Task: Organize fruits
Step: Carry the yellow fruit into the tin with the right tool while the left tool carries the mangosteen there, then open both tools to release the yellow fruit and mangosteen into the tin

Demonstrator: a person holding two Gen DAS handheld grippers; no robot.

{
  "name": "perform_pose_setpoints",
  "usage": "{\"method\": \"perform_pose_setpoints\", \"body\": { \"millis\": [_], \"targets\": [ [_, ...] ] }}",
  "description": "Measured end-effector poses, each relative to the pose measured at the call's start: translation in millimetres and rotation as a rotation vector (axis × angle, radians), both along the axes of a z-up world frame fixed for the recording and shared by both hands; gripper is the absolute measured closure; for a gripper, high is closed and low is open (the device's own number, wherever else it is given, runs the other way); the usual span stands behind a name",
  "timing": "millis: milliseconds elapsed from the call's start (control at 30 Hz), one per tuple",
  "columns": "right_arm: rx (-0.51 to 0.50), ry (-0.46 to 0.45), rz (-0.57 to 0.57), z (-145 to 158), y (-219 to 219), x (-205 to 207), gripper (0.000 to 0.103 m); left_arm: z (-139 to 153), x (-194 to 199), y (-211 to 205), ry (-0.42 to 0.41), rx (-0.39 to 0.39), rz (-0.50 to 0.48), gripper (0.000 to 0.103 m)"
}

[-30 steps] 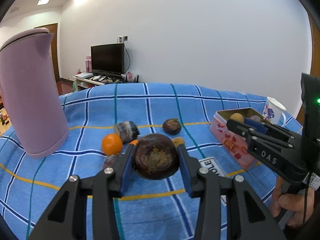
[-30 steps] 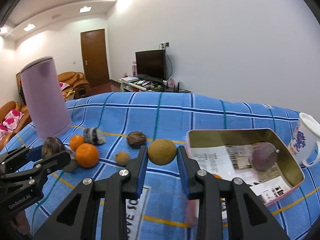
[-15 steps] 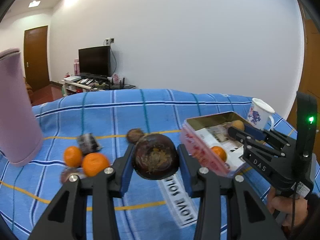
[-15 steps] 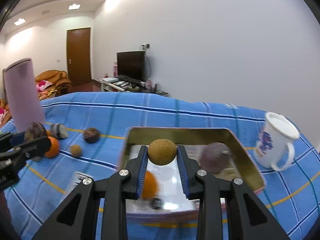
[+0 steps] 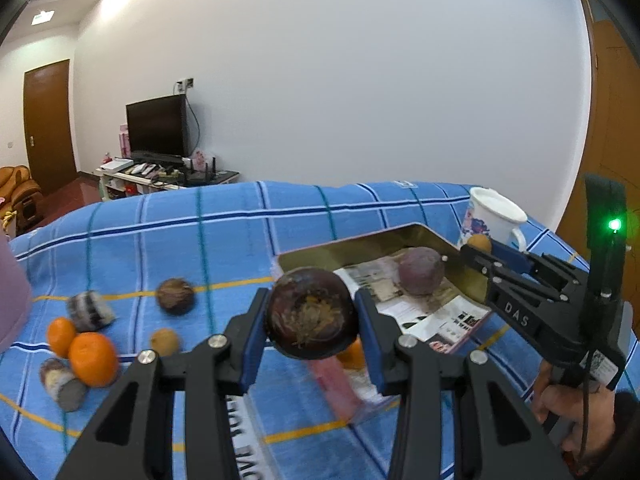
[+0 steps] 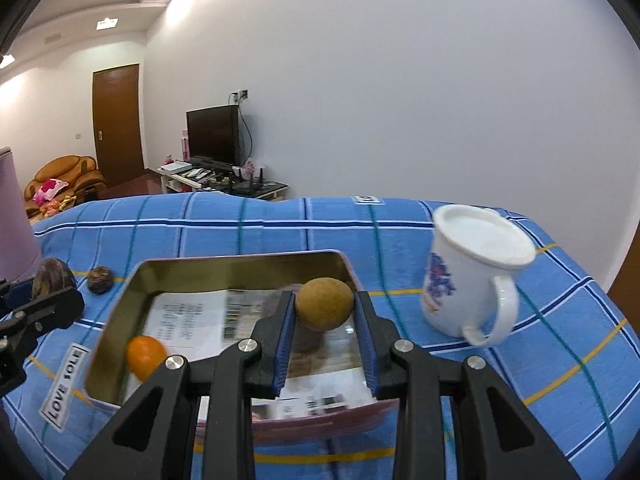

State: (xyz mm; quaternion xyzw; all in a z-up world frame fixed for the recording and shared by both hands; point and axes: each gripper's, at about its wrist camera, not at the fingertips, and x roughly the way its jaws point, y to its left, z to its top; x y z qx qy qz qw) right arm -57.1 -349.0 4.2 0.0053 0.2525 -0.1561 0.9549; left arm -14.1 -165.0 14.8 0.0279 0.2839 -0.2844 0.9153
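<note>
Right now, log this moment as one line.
left hand-held gripper: shut on dark fruit | right hand-held gripper: shut on tan fruit, over tin

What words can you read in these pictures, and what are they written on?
"LOVE SOLE" on the white label sewn to the blue checked cloth.
"DAS" on the side of the right gripper.
The printed paper lining the tin: too blurred to read.
The label at the cloth's far edge: too small to read.
The mug: only a flower pattern, no words.
</note>
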Motion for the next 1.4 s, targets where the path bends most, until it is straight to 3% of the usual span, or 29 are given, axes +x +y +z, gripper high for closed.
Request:
{"method": "perform_pose_setpoints", "body": {
  "millis": [300, 600, 800, 1067, 1400],
  "targets": [
    [0.023, 0.065, 0.029, -6.6, -17.8, 9.9, 0.072, -8.9, 5.4, -39.6, 0.03, 0.016, -0.02, 0.059],
    [0.059, 0.17, 0.065, -21.8, -17.5, 22.5, 0.072, -25.5, 8.6, -67.8, 0.067, 0.083, -0.023, 0.059],
    [0.046, 0.191, 0.098, -25.6, -10.3, 25.7, 0.072, -30.4, 12.3, -71.0, 0.09, 0.096, -0.02, 0.059],
    [0.105, 0.198, 0.121, -30.2, -13.7, 29.8, 0.071, -33.3, 14.6, -79.5, 0.092, 0.124, -0.015, 0.059],
    [0.122, 0.17, 0.111, -26.5, -14.2, 24.7, 0.054, -35.2, 17.5, -79.8, 0.1, 0.121, 0.007, 0.057]
  ]
}}
